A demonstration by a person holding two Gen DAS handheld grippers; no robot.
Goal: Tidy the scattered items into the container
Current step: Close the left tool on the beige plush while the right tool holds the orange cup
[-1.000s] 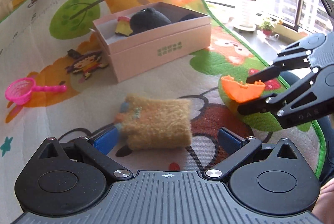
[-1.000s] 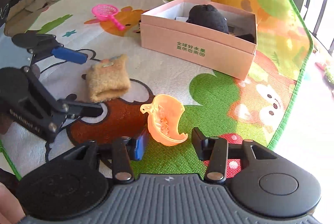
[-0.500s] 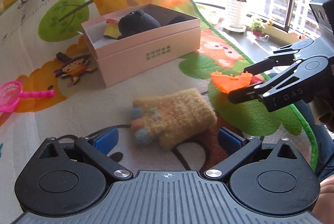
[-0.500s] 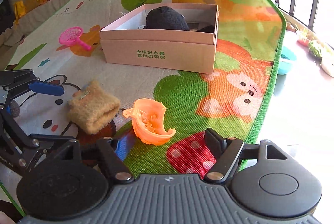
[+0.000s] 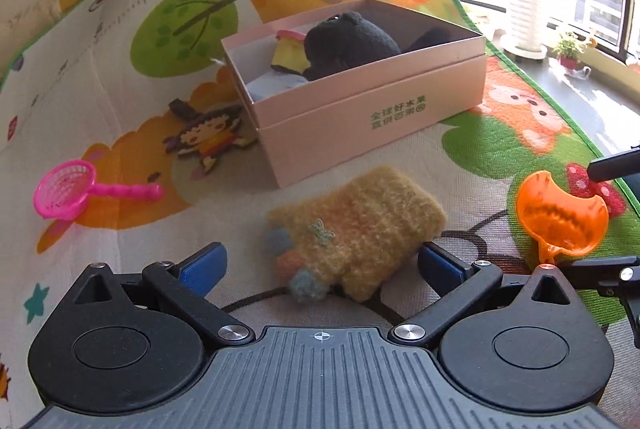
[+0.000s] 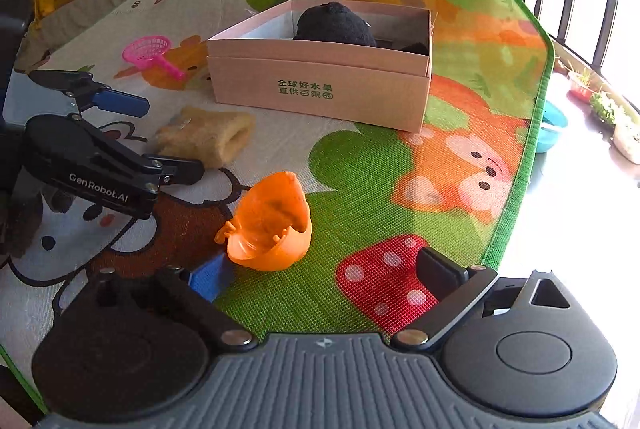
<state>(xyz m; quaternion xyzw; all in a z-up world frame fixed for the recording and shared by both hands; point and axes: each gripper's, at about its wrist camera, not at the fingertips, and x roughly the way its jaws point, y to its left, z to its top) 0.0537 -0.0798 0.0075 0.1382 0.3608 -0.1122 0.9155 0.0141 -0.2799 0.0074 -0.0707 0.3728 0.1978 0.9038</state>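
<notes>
Since a second ago the right gripper (image 6: pixel 324 269) has just been opening; its jaws now stand spread, the orange toy scoop (image 6: pixel 270 225) lying free on the play mat (image 6: pixel 400 157) near its right edge. Tilted downward, the left gripper (image 5: pixel 320 265) is spread around the fuzzy yellow mitten (image 5: pixel 356 229). Mid-mat, the pink box (image 5: pixel 360 105) holds a black plush (image 5: pixel 348 41).

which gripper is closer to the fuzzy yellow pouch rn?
Left. The left gripper sits open right at the fuzzy yellow pouch, one finger on each side of its near end. The right gripper, also open, straddles the orange toy, off to the pouch's side.
</notes>
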